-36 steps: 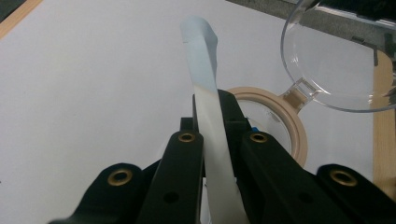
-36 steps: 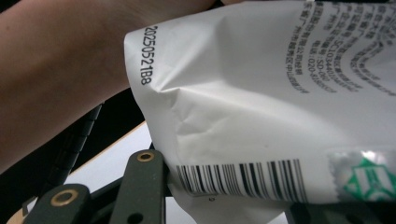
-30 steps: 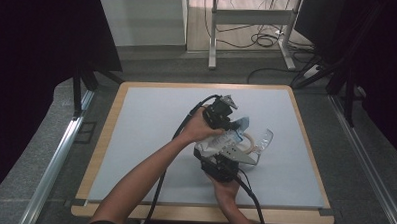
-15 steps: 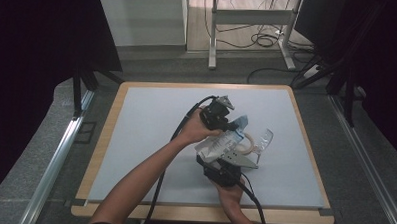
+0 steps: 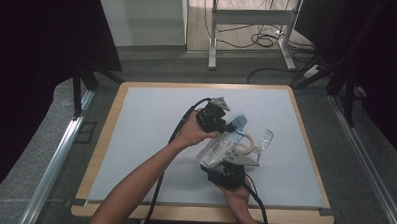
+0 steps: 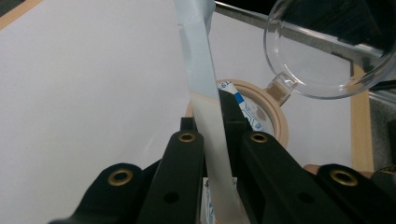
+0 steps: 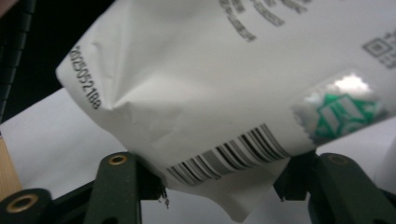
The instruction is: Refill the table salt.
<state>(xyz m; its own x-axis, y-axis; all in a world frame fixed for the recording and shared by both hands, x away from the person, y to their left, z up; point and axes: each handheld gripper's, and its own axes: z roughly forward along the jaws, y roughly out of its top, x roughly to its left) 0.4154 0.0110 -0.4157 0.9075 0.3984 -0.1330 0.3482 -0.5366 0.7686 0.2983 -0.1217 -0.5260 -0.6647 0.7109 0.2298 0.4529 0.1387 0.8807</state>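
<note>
High view: both grippers' jaws pinch pouch (image 5: 220, 148), tilted more vs 1s ago.

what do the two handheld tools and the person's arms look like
Both are chunky black units. The left tool carries a grey three-cornered plate; its jaws show brass-ringed screw holes. The right tool has the same plate and brass-ringed holes. A black cable trails from each. The forearms are bare, with no sleeves in view.

A white mat (image 5: 150, 140) covers the wood-edged table (image 5: 101, 153), cables (image 5: 261, 40) behind.
</note>
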